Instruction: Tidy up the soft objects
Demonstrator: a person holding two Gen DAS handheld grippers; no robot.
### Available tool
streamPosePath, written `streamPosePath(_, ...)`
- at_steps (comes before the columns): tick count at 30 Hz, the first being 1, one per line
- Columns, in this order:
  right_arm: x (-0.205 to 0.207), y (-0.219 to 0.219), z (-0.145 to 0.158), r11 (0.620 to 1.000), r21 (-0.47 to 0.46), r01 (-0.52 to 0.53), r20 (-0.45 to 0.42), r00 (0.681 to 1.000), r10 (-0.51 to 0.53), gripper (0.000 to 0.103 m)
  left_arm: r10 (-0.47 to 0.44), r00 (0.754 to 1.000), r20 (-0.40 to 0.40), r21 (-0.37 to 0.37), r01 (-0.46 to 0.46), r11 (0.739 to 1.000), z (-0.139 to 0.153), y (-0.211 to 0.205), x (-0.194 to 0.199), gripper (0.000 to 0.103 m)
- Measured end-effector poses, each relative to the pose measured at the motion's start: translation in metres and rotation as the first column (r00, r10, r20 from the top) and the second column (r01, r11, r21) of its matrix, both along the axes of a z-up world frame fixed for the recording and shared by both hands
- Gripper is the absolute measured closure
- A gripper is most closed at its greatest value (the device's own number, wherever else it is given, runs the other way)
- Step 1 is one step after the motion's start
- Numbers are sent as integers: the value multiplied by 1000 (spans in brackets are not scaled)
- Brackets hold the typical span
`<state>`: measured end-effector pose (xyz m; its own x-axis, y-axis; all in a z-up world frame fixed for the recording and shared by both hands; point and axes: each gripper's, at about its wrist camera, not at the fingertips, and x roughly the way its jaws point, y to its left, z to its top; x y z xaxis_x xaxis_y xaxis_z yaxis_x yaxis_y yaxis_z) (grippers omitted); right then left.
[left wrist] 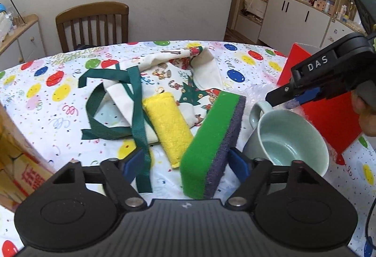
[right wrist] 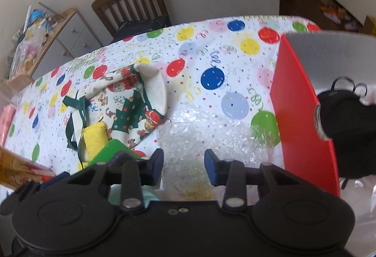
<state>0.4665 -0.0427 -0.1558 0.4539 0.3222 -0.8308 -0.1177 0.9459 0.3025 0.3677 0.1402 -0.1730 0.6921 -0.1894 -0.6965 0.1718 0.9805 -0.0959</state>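
**Sponge between the left jaws, bubble wrap ahead of the right**

The left gripper [left wrist: 185, 163] stands spread around a green sponge [left wrist: 206, 139] with a dark purple scouring layer along its right side. The sponge is a thick block, tipped up on one long edge, its fuzzy green face turned towards the left finger. The right blue pad [left wrist: 237, 163] lies against the purple side; the left pad [left wrist: 132, 163] stands clear of the green face, with a dark green strap [left wrist: 138, 106] passing just in front of it. So the jaws are not pinching the sponge.

Just left of the sponge, ahead of the same gripper, lies a yellow fluffy pad [left wrist: 168, 125], long and rounded, resting partly on a cream tote bag [left wrist: 169, 73] printed with Christmas figures. To the right of the gripper, just beside the sponge, a pale green mug [left wrist: 289, 139] lies tilted with its mouth towards the camera.

The right gripper [right wrist: 183, 166] holds its jaws partly apart, nothing pressed between the pads. Directly ahead of them sits a crumpled sheet of clear bubble wrap [right wrist: 199, 137] on the balloon-print tablecloth [right wrist: 211, 45]; whether the fingertips touch it is hard to tell. To this gripper's right stands a red box [right wrist: 298, 104] with a black soft item [right wrist: 347, 130] inside.
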Motion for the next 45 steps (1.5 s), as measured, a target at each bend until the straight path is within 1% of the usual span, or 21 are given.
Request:
streamPosePath(2,1,-2,-5,1000,13,5,-20,1000,-4,68,-11,1000,-6,-6,11,1000,-2,-2,2,35)
streamPosePath(3,2,-2,-9,1000,13,5,-30,1000,-5,68,-16,1000,-10,-6,16,1000,-3,-3,3,40)
streamPosePath(5,1,-1,-14,1000,7,6,-44,999,-6,72,-23,1000,-19,-9,23,1000,-5,-5,5,42)
streamPosePath(7,1,-3,-17,1000,8,15,-49,999,-14,83,-27,999,-22,-17,27,999,-6,-6,7,51)
streamPosePath(8,1,-3,-17,1000,9,20,-49,999,-19,86,-32,999,-20,-24,31,999,-6,-7,7,54)
streamPosePath(9,1,-4,-18,1000,12,23,-47,999,-23,89,-38,999,-17,-30,37,999,-5,-7,7,60)
streamPosePath(10,0,-5,-17,1000,14,26,-44,999,-26,94,-43,999,-14,-35,43,998,-5,-7,6,62)
streamPosePath(13,-2,-8,-14,999,17,34,-26,999,-33,98,-50,999,-14,-37,49,998,-3,-9,7,66)
streamPosePath(16,-7,-11,-7,999,23,37,-6,999,-37,101,-54,998,-12,-43,53,998,-2,-9,6,68)
streamPosePath(24,-26,-20,24,999,23,31,81,996,-33,103,-40,999,5,-31,40,999,13,-7,4,73)
streamPosePath(32,-49,-36,65,999,26,21,175,984,-26,103,-21,999,50,-19,22,1000,41,-7,-2,74)
streamPosePath(40,-76,-55,98,999,29,15,246,969,-21,103,-24,996,89,-15,25,1000,65,-12,-14,74)
streamPosePath(45,-89,-66,123,1000,23,-5,299,954,-2,103,-40,992,119,-11,41,999,86,-21,-22,74)
